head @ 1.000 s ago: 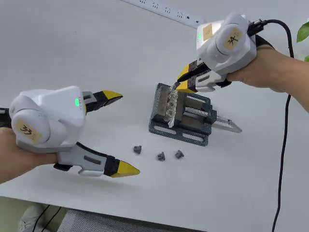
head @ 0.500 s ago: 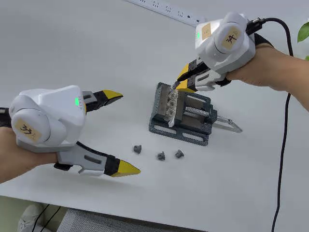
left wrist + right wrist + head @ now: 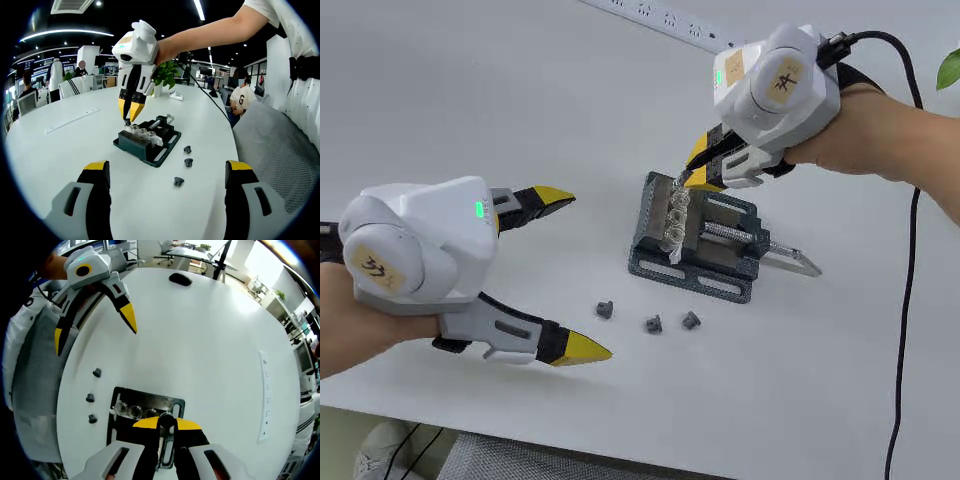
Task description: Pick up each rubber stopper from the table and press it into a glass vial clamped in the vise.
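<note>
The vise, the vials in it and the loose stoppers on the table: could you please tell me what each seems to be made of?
Vise: dark grey and matte, with a bright threaded screw, so likely painted cast metal. Vials: clear and glinting, apparently glass, though clear plastic would look alike. Stoppers: dull dark grey with no shine, consistent with rubber.

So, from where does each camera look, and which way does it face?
Head view: on the person's head, facing forward and down at the table; both hands, the left gripper and the right gripper show.
Left gripper view: on the left gripper, facing across the table to the vise; its open jaws show.
Right gripper view: on the right gripper, facing down at the glass vials; its jaws hold a rubber stopper.
Shared: the vise and three loose stoppers.
</note>
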### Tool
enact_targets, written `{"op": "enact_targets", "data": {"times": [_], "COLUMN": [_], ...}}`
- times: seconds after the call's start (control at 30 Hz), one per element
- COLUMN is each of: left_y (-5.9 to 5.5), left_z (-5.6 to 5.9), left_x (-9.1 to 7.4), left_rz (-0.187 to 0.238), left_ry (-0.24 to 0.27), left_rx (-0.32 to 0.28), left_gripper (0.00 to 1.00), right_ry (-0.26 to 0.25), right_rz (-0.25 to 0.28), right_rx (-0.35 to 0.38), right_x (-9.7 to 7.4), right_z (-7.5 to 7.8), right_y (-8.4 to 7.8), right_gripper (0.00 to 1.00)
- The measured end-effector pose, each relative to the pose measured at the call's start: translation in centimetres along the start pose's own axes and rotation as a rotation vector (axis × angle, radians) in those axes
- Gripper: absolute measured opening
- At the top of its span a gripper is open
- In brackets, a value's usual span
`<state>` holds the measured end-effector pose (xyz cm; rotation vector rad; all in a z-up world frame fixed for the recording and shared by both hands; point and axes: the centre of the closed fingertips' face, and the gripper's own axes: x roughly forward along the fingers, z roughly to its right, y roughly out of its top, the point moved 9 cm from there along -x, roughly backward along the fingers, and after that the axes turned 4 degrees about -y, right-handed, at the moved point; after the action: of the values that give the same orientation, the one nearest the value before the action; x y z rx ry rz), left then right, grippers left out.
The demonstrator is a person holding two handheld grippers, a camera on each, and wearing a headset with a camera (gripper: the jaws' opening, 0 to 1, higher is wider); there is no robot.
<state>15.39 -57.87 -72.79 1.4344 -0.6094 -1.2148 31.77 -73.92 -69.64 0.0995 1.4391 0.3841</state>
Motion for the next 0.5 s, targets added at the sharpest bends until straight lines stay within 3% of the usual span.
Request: {"op": "enact_targets", "data": {"times": [0.5], "left_y": [-0.03], "left_z": [-0.06], "left_x": [0.1], "left_rz": [0.003], "left_ry": [-0.002], "left_rx": [0.001], "left_gripper": [0.95], "right_ry": [-0.022], "right_rz": [-0.012], "right_rx": [0.009], "right_x": [0.01], "right_z": [-0.38], "right_y": [0.15], "right_gripper": [0.06]}}
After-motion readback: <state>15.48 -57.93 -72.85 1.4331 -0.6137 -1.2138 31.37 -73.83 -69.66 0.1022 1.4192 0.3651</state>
